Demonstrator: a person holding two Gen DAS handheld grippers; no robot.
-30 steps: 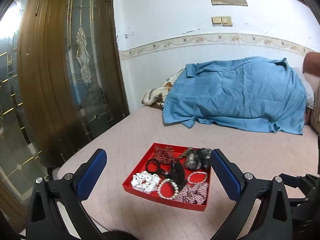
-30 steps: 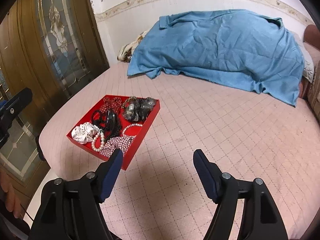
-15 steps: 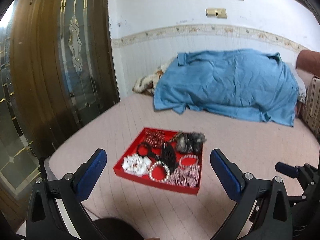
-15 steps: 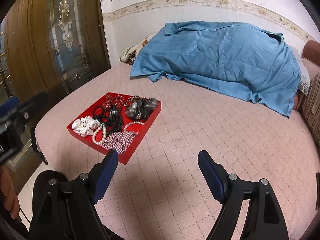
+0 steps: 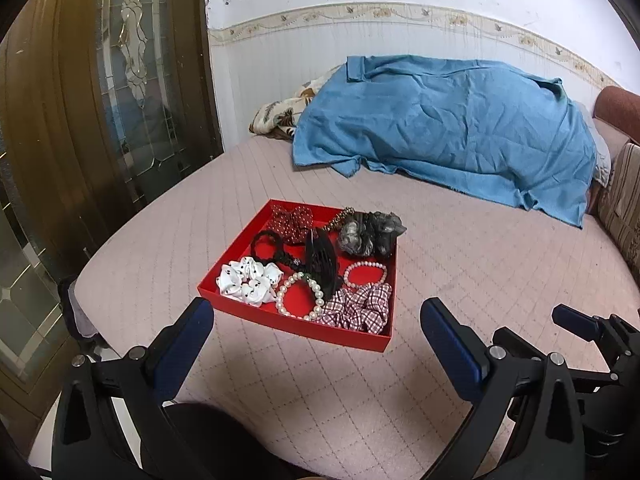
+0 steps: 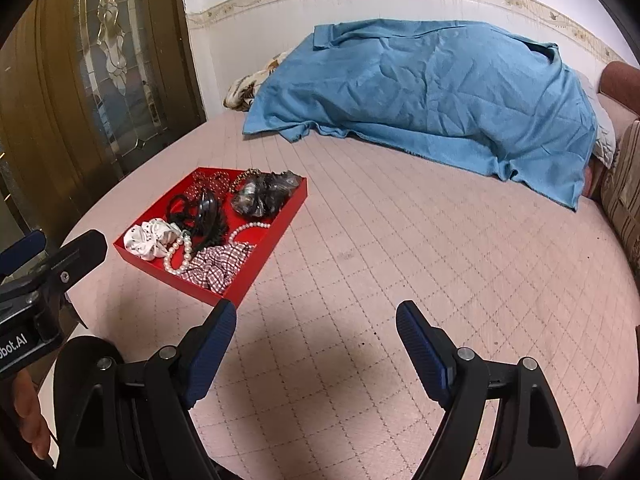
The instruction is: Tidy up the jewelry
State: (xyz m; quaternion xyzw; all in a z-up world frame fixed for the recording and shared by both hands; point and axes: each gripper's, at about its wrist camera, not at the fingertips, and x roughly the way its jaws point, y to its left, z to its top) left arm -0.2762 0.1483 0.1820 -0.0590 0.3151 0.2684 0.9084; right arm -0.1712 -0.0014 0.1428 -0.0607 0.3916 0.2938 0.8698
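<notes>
A red tray point(image 5: 248, 240) lies on the pink quilted bed; it also shows in the right wrist view point(image 6: 298, 200). It holds a white scrunchie point(image 5: 248, 282), a pearl bracelet point(image 5: 300, 298), a pink bead bracelet point(image 5: 366, 272), a checked scrunchie point(image 5: 358, 308), a black hair claw point(image 5: 320, 260), a black hair tie point(image 5: 268, 246), a grey scrunchie point(image 5: 368, 234) and a red dotted scrunchie point(image 5: 290, 220). My left gripper point(image 5: 316, 334) is open and empty just in front of the tray. My right gripper point(image 6: 316, 332) is open and empty over bare bed, right of the tray.
A blue blanket point(image 5: 448, 120) covers a heap at the back of the bed. A wooden door with glass panels point(image 5: 100, 80) stands on the left. A striped cushion point(image 5: 624, 196) lies at the right edge. The bed's rounded edge point(image 5: 92, 264) drops off left of the tray.
Both grippers have moved closer to the tray, which looks larger now. The left view has tilted down toward it. Both stay open.
</notes>
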